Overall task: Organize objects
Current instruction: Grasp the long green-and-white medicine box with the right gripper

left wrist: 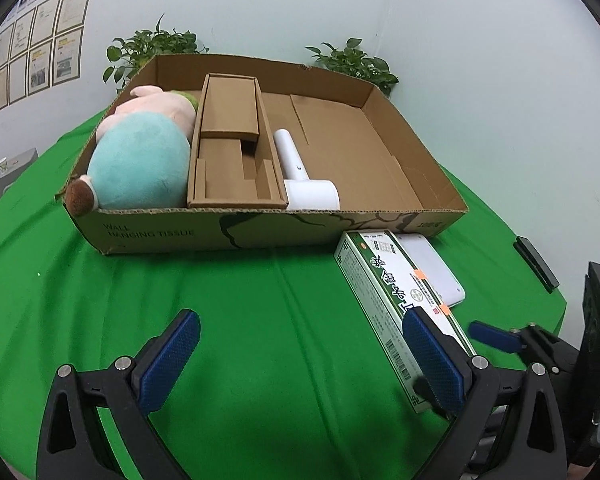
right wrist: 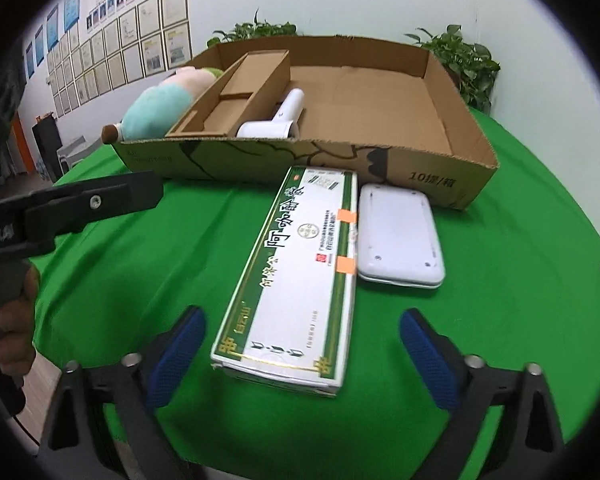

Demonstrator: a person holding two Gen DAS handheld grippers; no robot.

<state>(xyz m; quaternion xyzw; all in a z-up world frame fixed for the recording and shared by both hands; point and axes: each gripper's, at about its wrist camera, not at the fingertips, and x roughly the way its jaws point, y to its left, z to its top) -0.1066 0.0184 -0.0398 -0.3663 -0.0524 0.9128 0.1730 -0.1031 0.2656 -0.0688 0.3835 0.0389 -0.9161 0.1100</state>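
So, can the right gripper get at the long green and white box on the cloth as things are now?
Probably yes. The right gripper is open, and the green and white box lies flat just ahead between its jaws. Nothing covers it; the white case is beside the box's far half.

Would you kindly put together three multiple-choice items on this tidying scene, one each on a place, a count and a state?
1. Where does the green-and-white box lie?
A. inside the cardboard tray
B. on the green cloth in front of the tray
C. on top of the plush toy

2. How many things lie on the cloth outside the cardboard tray?
A. two
B. four
C. none

3. How do the right tongs stand?
A. shut on the white case
B. shut on nothing
C. open, one pad on each side of the box's near end

Key: 1 B, it rests on the green cloth; 2 A, the box and the white case; 3 C, both pads stand clear of it.
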